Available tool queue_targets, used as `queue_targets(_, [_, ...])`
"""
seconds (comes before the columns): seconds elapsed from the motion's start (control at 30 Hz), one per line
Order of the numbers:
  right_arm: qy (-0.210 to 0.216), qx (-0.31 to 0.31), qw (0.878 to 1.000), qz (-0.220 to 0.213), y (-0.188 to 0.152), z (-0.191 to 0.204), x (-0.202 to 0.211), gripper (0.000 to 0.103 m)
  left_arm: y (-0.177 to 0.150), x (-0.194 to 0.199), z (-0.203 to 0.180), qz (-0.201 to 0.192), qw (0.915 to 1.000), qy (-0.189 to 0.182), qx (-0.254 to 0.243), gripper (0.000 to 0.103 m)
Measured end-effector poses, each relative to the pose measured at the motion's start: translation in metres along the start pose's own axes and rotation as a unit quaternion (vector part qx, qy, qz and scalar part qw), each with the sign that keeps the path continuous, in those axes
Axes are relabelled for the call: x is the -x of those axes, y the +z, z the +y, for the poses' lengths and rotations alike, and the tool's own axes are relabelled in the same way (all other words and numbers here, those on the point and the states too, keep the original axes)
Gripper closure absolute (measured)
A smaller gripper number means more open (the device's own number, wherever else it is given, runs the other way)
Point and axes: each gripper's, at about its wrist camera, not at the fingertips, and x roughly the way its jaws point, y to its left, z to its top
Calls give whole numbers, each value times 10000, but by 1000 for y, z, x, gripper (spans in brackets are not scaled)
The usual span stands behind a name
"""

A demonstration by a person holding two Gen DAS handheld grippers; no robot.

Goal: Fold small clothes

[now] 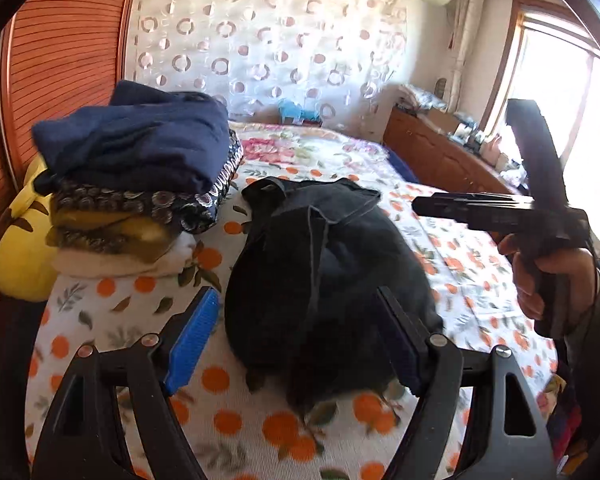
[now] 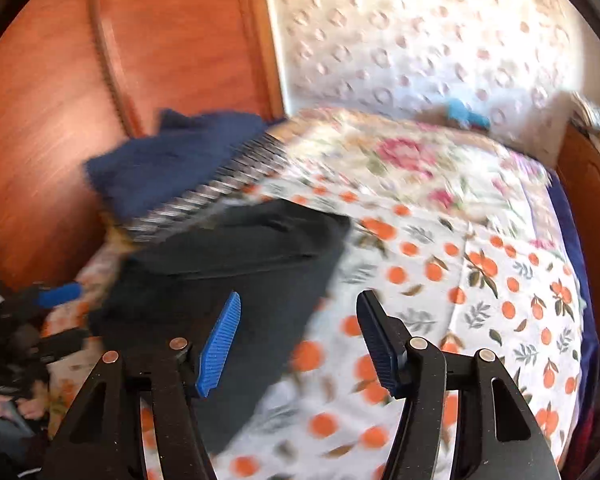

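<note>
While both your grippers gape empty, the black garment lies lengthwise between your left gripper's fingers, nearer than your right gripper.

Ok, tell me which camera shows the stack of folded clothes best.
The left wrist view. There the stack of folded clothes is sharp, with its layers visible: navy on top, a patterned piece, yellow, then white at the bottom. In the right wrist view the stack is motion-blurred, and the black garment hides its lower layers.
</note>
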Motion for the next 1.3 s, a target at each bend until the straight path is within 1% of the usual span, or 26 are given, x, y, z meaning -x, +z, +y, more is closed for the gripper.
queue_targets(0.07, [-121,59,9998,175,11,-3,-28,40,4,-15,5,125,9999,95,33,24])
queue_targets(0.13, [-9,151,9994,309,23,-2,-51,40,4,-22,11,204,9997,95,94,24])
queue_targets(0.23, [131,376,9989,233,48,9,-69,40,1,-29,18,307,9993,184,128,24])
queue_targets(0.33, [256,686,9972,149,75,28,-88,40,-4,-33,26,392,9988,181,246,24])
queue_targets(0.43, [391,966,9944,194,100,48,-117,40,-7,-36,30,463,9983,170,317,24])
queue_targets(0.5, [482,944,9943,64,115,52,-129,40,-9,-36,30,487,9981,155,337,24])
queue_targets(0.53, [520,837,9951,-86,122,49,-131,40,-10,-37,30,487,9981,152,346,24])
queue_targets(0.6, [583,594,9959,-354,129,39,-126,40,-12,-37,31,492,9979,115,395,24])
queue_targets(0.67, [564,519,9965,-340,125,27,-122,40,-13,-37,34,474,9976,27,506,24])
queue_targets(0.7, [556,509,9968,-253,116,20,-117,40,-14,-37,37,461,9973,-34,569,24])
queue_targets(0.77, [560,401,9976,52,100,9,-121,40,-16,-35,41,445,9967,-118,671,24])
queue_targets(0.8, [561,345,9976,196,89,4,-122,40,-18,-34,45,416,9963,-98,746,24])
queue_targets(0.83, [523,313,9977,293,81,0,-122,40,-19,-31,49,364,9958,-30,843,31])
queue_targets(0.87, [485,278,9978,362,73,-2,-122,40,-21,-28,55,289,9947,114,977,37])
queue_targets(0.9, [530,220,9975,419,70,-3,-122,40,-23,-25,62,241,9929,285,1131,37])
queue_targets(0.93, [664,109,9965,491,65,-6,-121,40,-26,-24,68,240,9915,320,1239,37])
queue_targets(0.97, [798,6,9953,544,60,-5,-123,40,-29,-26,74,345,9896,182,1386,37])
queue_targets(1.0, [945,-109,9935,618,56,-4,-125,40,-30,-24,76,307,9896,129,1401,37])
queue_targets(1.07, [1100,-243,9905,789,53,-1,-140,40,-31,-23,76,362,9889,73,1439,37])
queue_targets(1.13, [1193,-307,9884,885,53,5,-153,40,-30,-23,72,411,9891,1,1415,37])
queue_targets(1.17, [1215,-318,9877,932,57,3,-166,40,-30,-21,68,401,9896,-53,1383,37])
queue_targets(1.23, [1290,-355,9867,922,63,3,-179,40,-29,-18,62,319,9898,-236,1369,37])
queue_targets(1.3, [1349,-409,9855,947,64,-13,-188,41,-27,-21,54,366,9898,-460,1296,37])
